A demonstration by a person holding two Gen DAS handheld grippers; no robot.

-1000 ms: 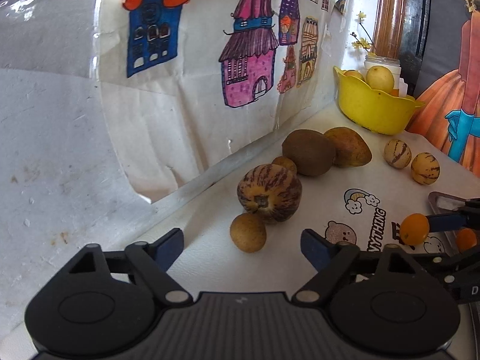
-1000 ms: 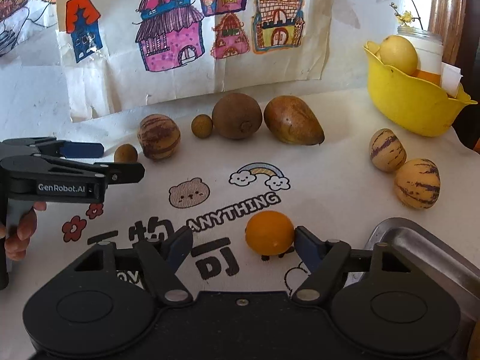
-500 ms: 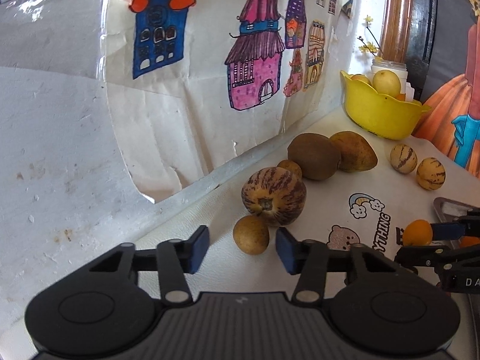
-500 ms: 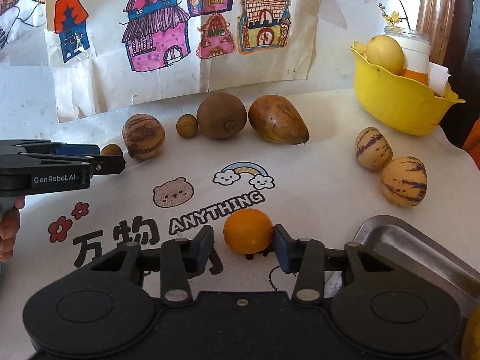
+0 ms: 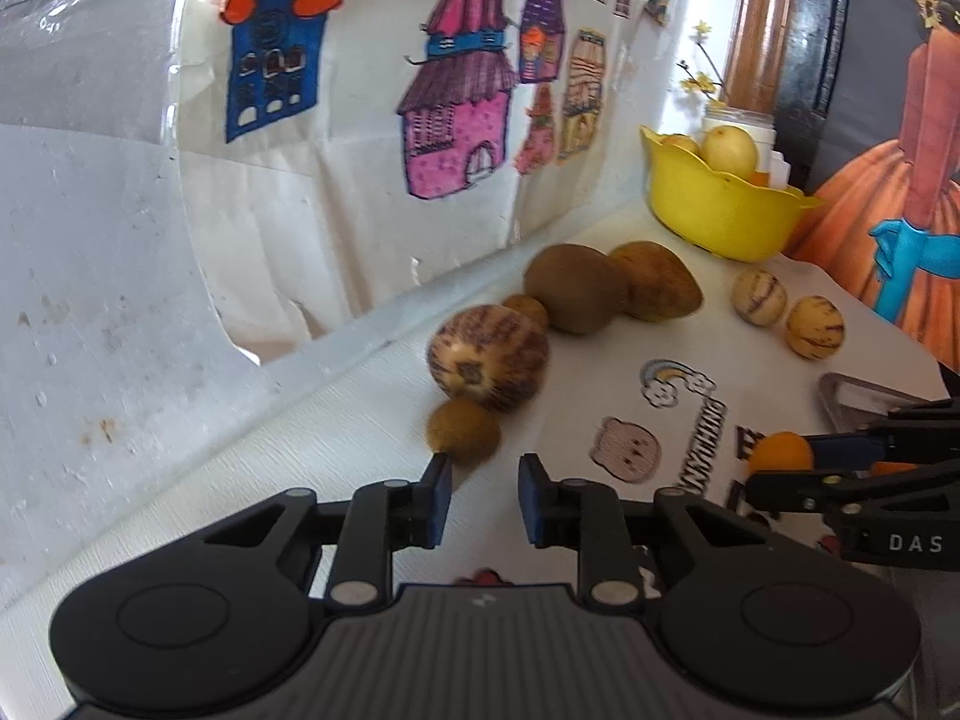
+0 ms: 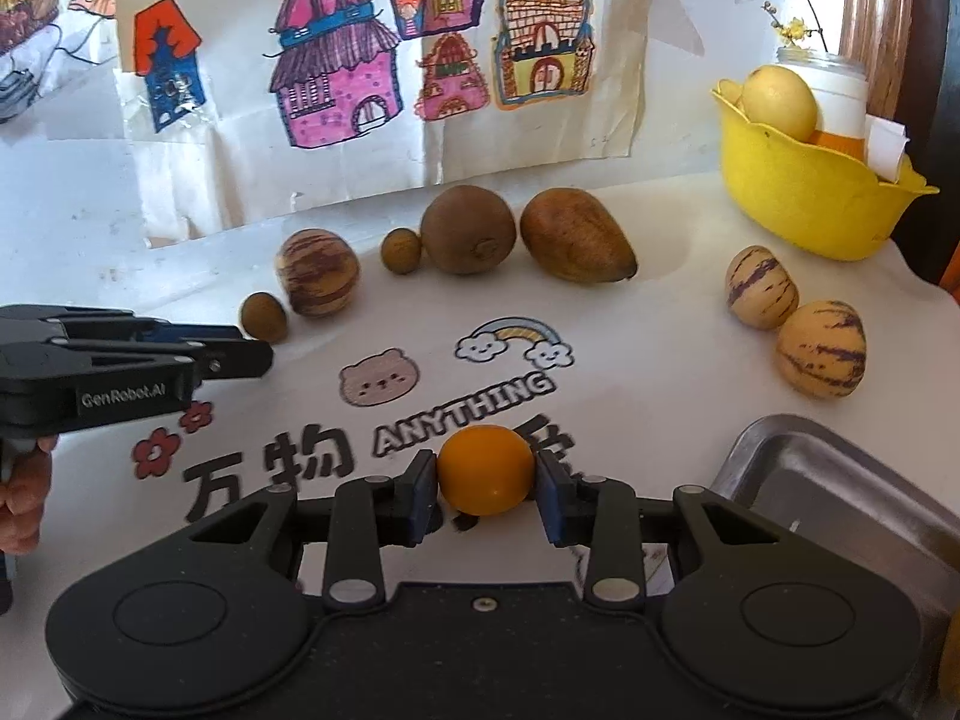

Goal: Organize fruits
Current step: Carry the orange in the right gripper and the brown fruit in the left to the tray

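Left wrist view: my left gripper has narrowed from wide apart and its jaws are closing on nothing; the small brown fruit sits just beyond the tips at 12 o'clock, untouched on the tabletop.

Right wrist view: my right gripper, spread a second ago, now pinches the orange fruit. The metal tray lies at 3 o'clock, likely its destination. One fruit is secured; the left needs to advance.

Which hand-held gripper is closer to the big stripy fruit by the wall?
Left. The left hand-held gripper is closing just short of the small brown fruit beside the stripy fruit. The right hand-held gripper sits farther off, holding the orange fruit.
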